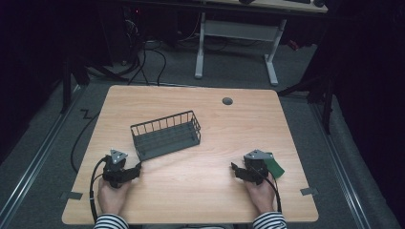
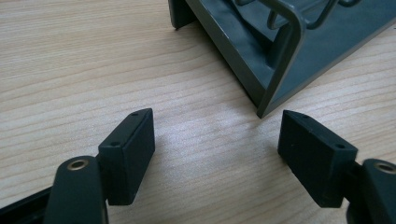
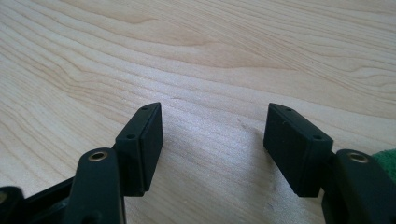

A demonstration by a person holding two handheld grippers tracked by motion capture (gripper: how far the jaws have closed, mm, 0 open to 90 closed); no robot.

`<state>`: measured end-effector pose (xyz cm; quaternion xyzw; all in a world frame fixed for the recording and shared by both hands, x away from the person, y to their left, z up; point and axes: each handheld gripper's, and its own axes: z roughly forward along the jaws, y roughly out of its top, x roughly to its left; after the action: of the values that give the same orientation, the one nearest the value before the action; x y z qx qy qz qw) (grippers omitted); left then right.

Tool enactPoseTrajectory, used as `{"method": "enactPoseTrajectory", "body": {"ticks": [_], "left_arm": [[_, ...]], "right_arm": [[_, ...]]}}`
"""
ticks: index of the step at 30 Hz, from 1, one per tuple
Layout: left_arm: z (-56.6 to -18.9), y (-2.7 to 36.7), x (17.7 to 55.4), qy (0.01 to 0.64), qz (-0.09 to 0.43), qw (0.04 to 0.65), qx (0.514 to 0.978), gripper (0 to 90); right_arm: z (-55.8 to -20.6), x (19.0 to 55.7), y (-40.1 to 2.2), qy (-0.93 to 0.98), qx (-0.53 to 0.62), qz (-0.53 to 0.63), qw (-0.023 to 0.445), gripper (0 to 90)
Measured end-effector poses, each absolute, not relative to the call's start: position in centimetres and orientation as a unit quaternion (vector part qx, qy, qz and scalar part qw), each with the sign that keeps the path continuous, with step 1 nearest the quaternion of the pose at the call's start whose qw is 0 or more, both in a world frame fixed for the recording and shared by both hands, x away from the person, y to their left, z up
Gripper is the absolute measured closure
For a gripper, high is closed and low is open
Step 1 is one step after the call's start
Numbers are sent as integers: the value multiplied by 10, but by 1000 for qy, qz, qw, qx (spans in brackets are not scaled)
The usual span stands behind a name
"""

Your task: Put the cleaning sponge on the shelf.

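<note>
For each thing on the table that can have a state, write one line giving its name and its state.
Wire basket: upright, empty, on the table.
Left gripper: open, nothing between its jaws, just short of the basket's corner.
Right gripper: open, nothing between its jaws.
Green item: lying beside the right gripper.

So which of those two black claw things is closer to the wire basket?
The left gripper: its open jaws sit just short of the grey basket corner. The right gripper rests well off to the side over bare table.

Basket mid-table, left claw just before its corner — right claw well apart, seemingly over bare wood
</note>
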<state>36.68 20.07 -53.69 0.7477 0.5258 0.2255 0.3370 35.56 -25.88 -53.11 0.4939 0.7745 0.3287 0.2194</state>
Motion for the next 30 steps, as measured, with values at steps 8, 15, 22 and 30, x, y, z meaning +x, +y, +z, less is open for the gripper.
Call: {"method": "enactPoseTrajectory", "body": {"ticks": [8, 15, 22, 30], "left_arm": [[-537, 200, 366, 524, 225, 337, 749, 279], [-537, 201, 366, 524, 224, 337, 749, 280], [-537, 200, 365, 522, 224, 339, 750, 296], [-537, 200, 365, 525, 224, 341, 747, 300]], "right_arm": [[-531, 357, -260, 777, 490, 331, 218, 387], [-531, 357, -260, 777, 489, 331, 218, 387], [-531, 357, -260, 772, 497, 330, 220, 419], [-525, 359, -259, 767, 512, 344, 177, 484]]}}
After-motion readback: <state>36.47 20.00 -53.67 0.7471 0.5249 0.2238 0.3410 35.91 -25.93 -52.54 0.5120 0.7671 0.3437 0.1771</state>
